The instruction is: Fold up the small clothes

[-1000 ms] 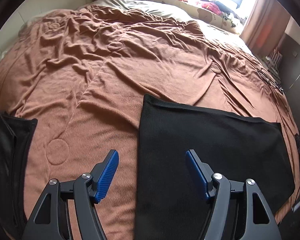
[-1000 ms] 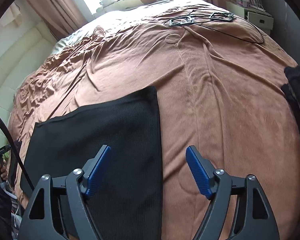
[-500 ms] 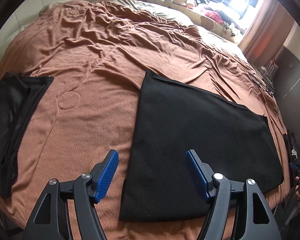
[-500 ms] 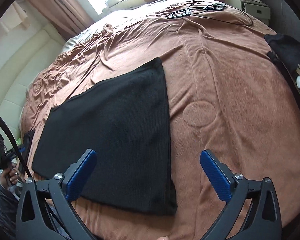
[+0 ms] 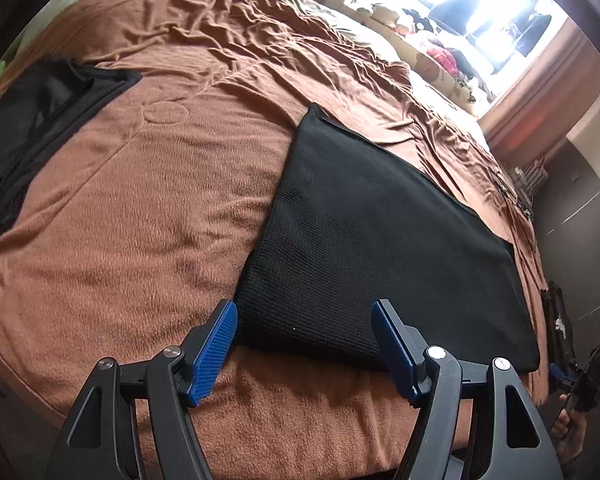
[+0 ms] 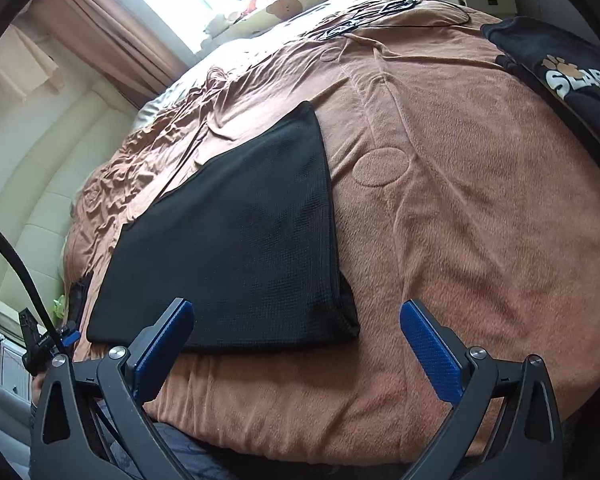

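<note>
Your left gripper (image 5: pixel 304 334) hangs over the near edge of the bed with its jaws apart and nothing between them. The folded black cloth (image 5: pixel 372 240) lies flat on the brown blanket (image 5: pixel 140 220), just ahead of this claw. The cloth's near left corner sits right beside the tip of the left blue pad (image 5: pixel 216 344), and you cannot tell if they touch. The right blue pad (image 5: pixel 392 344) shows in front of the cloth's near edge.

Your right gripper (image 6: pixel 296 340) is spread wide and grips nothing. In its view the black cloth (image 6: pixel 236 240) lies ahead and a bit to the left. The cloth's near right corner falls between the 2 pads, closer to the left one. The right pad (image 6: pixel 430 344) is over bare blanket (image 6: pixel 460 220).

There are 2 more dark clothes on the bed. A black garment (image 5: pixel 40 120) lies far to the left in the left view. A black top with white letters (image 6: pixel 560 64) lies far to the right in the right view. Both are well apart from the claws.
</note>
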Demonstrator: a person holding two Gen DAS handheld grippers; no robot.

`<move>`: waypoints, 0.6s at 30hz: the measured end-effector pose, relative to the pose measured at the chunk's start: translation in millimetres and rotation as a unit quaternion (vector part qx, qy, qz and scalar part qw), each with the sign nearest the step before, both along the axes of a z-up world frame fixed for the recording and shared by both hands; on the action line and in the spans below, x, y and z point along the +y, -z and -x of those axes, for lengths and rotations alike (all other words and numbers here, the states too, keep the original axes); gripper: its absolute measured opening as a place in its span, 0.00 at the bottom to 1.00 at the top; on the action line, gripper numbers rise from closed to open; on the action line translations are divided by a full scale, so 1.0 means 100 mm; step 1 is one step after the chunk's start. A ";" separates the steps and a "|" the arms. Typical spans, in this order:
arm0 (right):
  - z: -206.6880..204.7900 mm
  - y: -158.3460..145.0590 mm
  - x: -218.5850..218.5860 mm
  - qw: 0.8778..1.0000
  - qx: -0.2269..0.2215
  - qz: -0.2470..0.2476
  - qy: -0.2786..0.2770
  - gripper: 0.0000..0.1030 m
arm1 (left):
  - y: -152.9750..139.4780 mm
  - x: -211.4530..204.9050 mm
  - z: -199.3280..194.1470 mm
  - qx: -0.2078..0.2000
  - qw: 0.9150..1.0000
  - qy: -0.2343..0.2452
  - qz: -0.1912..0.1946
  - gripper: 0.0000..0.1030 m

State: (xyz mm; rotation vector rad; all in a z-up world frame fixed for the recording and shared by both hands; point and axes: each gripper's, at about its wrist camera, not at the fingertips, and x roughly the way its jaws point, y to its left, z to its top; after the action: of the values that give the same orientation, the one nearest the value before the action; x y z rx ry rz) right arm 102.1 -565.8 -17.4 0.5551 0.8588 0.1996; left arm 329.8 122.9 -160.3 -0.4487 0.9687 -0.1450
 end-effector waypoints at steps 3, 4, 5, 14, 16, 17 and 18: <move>0.08 0.08 0.01 1.000 0.003 -0.011 0.000 0.87 | 0.06 0.04 0.06 0.003 1.000 -0.015 0.024 0.68; 0.09 0.12 0.01 1.000 0.003 -0.019 -0.003 0.83 | 0.08 0.04 0.08 0.004 0.999 -0.019 0.028 0.68; 0.11 0.15 0.01 1.000 0.004 -0.026 -0.005 0.81 | 0.10 0.03 0.10 0.006 0.999 -0.023 0.031 0.68; 0.07 0.54 0.01 0.996 0.034 -0.085 0.016 0.57 | 0.40 0.11 0.11 0.027 0.994 -0.059 0.090 0.63; 0.04 0.60 -0.01 0.993 0.034 -0.107 0.022 0.53 | 0.41 0.15 0.09 0.022 0.992 -0.068 0.104 0.63; 0.02 0.62 -0.02 0.993 0.033 -0.114 0.027 0.53 | 0.42 0.17 0.08 0.020 0.991 -0.073 0.110 0.63; 0.00 0.64 -0.04 0.991 0.031 -0.123 0.032 0.52 | 0.42 0.18 0.07 0.019 0.990 -0.077 0.114 0.63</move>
State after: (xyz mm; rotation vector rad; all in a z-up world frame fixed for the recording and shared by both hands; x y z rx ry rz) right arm 102.4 -569.4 -81.4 0.8215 0.8820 0.2318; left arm 323.0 141.3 -202.6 -0.7370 0.9549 -0.1093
